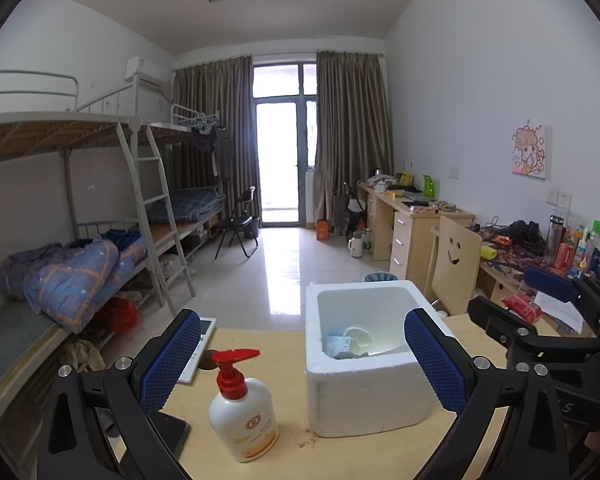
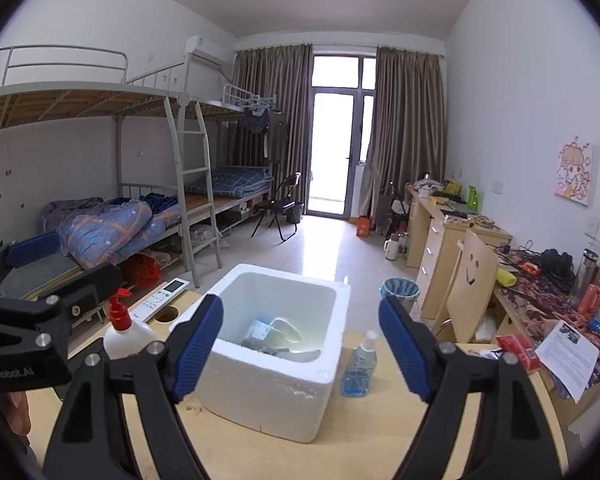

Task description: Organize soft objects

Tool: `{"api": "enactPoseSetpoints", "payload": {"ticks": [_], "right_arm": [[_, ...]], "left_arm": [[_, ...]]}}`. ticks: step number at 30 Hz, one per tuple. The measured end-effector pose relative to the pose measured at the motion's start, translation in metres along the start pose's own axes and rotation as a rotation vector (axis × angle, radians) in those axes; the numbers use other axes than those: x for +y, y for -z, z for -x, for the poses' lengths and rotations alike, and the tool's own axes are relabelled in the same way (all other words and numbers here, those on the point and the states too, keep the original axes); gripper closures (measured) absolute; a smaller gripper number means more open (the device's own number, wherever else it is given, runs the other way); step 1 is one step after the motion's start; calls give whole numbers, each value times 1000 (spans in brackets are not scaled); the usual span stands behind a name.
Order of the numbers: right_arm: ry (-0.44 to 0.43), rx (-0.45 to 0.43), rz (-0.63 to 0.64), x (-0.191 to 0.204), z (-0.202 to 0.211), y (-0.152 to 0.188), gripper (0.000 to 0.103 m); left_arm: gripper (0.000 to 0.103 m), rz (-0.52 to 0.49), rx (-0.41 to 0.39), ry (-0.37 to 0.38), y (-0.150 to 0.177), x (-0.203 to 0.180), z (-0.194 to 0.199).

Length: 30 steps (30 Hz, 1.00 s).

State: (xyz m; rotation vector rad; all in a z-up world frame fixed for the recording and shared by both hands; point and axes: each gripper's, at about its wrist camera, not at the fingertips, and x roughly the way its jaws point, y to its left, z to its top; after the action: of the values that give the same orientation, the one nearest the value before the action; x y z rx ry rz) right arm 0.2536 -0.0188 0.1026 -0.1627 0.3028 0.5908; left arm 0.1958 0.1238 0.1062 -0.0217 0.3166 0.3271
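I'm in a shared dormitory room. Metal bunk beds (image 2: 100, 152) with ladders line the left wall, a rumpled blue quilt (image 2: 112, 228) on the nearest lower bunk. Along the right wall runs a row of light wooden desks (image 2: 440, 232), cluttered with bottles, cables and snacks, a cartoon poster (image 2: 575, 174) above them. Brown curtains (image 2: 408, 128) frame a glass balcony door (image 2: 336, 136) at the far end, an air conditioner (image 2: 206, 50) hangs high on the wall, and a folding chair (image 2: 284, 204) stands on the tiled floor.

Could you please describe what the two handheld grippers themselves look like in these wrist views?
Both the left gripper and the right gripper have black angular frames with silver bolts, and jaws faced with blue textured pads. White lettering marks the left gripper's body in the right wrist view.
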Motion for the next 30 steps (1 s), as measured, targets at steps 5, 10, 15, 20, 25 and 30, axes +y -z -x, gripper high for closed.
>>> {"api": "enactPoseSetpoints", "payload": {"ticks": [5,10,15,20,25,30], "right_arm": [[25,-26,-21,-6,24,1,3],[37,-33,-32,-9,45,8,0],[49,-47,-28,-7,68,16,0],[55,-71,-28,-1,93,23,0],[56,-88,-38,2,117,37,0],[50,-96,-44,7,132,52,0]], "left_arm": [[1,2,-7,16,3,-5,17],[1,4,5,24,8,-8,34],[1,-11,-12,35,15,-13,57],[1,-10,-44,41,23,-14,84],[1,-11,-71,40,35,-14,108],[1,-19,-91,53,47,-18,126]]}}
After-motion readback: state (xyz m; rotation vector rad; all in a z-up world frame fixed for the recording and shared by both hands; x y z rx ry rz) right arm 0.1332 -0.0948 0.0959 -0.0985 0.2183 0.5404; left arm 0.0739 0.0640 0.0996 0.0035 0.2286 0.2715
